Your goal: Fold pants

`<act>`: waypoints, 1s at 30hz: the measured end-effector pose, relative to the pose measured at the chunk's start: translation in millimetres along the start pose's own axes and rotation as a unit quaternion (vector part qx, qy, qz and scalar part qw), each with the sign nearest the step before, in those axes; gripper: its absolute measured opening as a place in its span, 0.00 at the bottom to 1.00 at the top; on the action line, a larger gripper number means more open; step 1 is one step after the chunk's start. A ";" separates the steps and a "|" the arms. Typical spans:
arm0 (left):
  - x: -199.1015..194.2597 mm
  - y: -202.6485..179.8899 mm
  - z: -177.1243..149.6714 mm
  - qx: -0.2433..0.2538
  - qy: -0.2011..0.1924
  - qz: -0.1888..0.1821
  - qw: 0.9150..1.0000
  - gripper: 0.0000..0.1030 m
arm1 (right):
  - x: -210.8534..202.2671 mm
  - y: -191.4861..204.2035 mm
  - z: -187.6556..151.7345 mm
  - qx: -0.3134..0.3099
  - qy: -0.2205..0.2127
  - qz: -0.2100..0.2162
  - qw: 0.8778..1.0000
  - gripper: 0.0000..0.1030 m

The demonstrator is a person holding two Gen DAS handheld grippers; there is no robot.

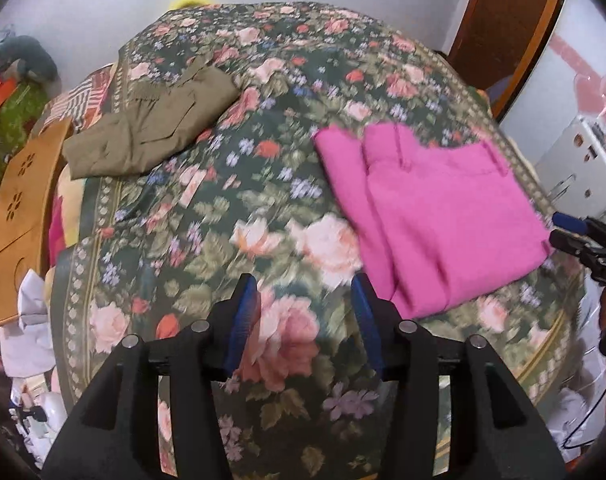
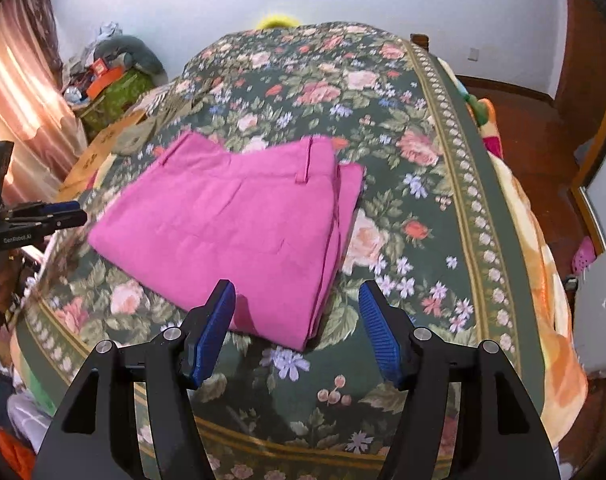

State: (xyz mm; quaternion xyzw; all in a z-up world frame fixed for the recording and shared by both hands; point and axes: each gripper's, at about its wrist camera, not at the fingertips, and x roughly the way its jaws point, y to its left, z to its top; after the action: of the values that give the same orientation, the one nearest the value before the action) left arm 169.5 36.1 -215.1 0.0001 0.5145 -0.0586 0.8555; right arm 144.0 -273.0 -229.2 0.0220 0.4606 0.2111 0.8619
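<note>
Left wrist view is showing the bright pink cotton pants (image 1: 435,216) lying flat on the dark green floral bedspread (image 1: 231,216), already folded into a compact, layered rectangle. An olive-green folded garment (image 1: 151,128) is resting well apart from them, toward the far left side of the bed, beside a tan wooden board with flower cut-outs (image 1: 23,200). The left gripper (image 1: 303,320) is hovering over bare bedspread just beside the pink bundle with its 2 blue-padded fingers spread apart and nothing between them.

From the right wrist view, the right gripper (image 2: 297,320) is hanging above the near corner of the pants (image 2: 239,232), its jaws likewise parted and gripping nothing. The left tool is showing at the left edge of that view, off the cloth.

As I judge it, the folding is looking essentially finished — at least 2 layers are stacking at the right-hand edge in the right view, the edges are sitting fairly square, and neither tool is touching the fabric. What may be left is only a tidy-up or setting the bundle aside, perhaps near the olive one.

The waistband, with its belt loops, is lying at the end farther from both cameras, while the folded edge is facing the near side of the bed. The bundle is nearly square, so its long axis is hard to call; it seems to be running roughly across the bed, slightly skewed.
</note>
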 end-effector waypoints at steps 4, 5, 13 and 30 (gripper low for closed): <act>6.3 -13.1 20.4 0.001 -0.004 -0.029 1.000 0.57 | 0.8 -2.5 10.4 0.006 -0.011 -0.003 1.000 0.58; 9.4 -16.4 24.2 0.002 -0.002 -0.034 0.999 0.58 | 3.1 -3.0 12.6 0.007 -0.010 -0.005 1.000 0.58; 68.1 -30.1 48.8 -0.006 0.061 -0.080 0.995 0.58 | 35.1 -14.3 18.6 0.023 0.014 0.012 1.000 0.58; 83.9 -35.7 64.1 -0.017 0.037 -0.106 0.993 0.28 | 58.4 -29.0 34.1 0.075 -0.004 0.095 0.993 0.17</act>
State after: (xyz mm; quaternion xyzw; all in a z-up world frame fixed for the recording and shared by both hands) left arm 261.3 -11.6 -256.7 -0.0674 0.5442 -0.1403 0.8244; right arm 209.8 -271.6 -262.1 0.1306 0.4674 0.2568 0.8358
